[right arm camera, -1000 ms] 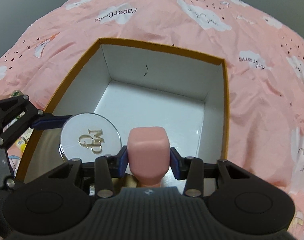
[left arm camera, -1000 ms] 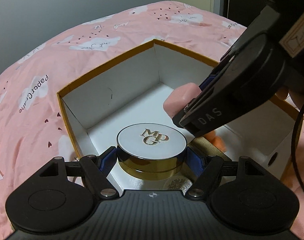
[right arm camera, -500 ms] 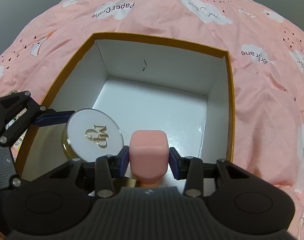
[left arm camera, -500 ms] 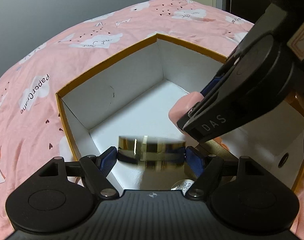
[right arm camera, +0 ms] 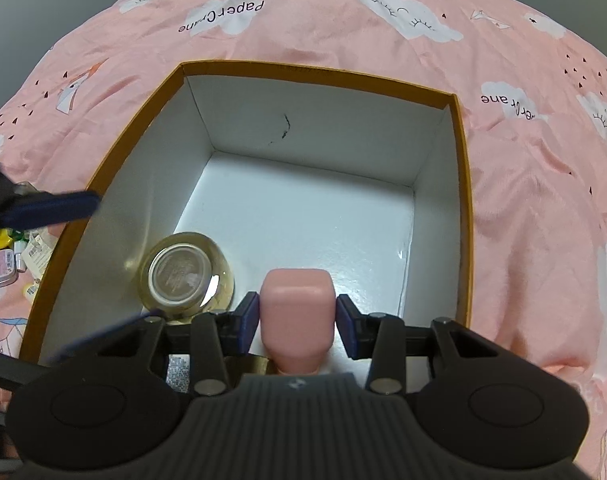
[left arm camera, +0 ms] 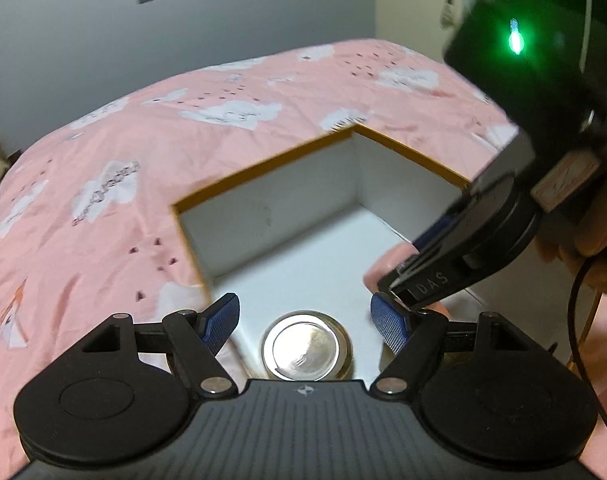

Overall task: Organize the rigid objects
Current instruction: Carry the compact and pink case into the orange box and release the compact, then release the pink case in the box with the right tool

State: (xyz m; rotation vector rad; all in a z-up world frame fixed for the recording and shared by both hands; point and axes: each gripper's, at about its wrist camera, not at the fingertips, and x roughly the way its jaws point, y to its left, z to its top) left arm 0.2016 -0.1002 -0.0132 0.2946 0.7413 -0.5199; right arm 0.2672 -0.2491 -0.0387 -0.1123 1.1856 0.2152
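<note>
Bed cover (right arm camera: 523,208): pink printed cloth, soft and yielding; it surrounds the box on every side, so the box's footing is a judgement of "not firm".
Box (right arm camera: 465,184): open-topped, ochre rim, white inside; stiff card walls by the look of it, light, likely to slide on the cloth if nudged.
Pink block (right arm camera: 297,312): over the box's near edge, above the white floor; smooth rounded sides, probably light and rigid, a little slippery; best held across its two flat flanks, low on the body.
Round tin (right arm camera: 183,274): lying on the box floor in the near-left corner, glossy gold wall and mirror-like face; looks hard, fairly dense, and slick; take it across the diameter on the side wall, not the face.
Right gripper (right arm camera: 297,320): jaws pinching the pink block, blue pads against both flanks.
Left gripper (left arm camera: 305,318): above the box's near-left corner, jaws spread wide and holding nothing, the tin below and between them.
Small clutter (right arm camera: 7,258): outside the box's left wall, on the bed; too small to tell apart.
</note>
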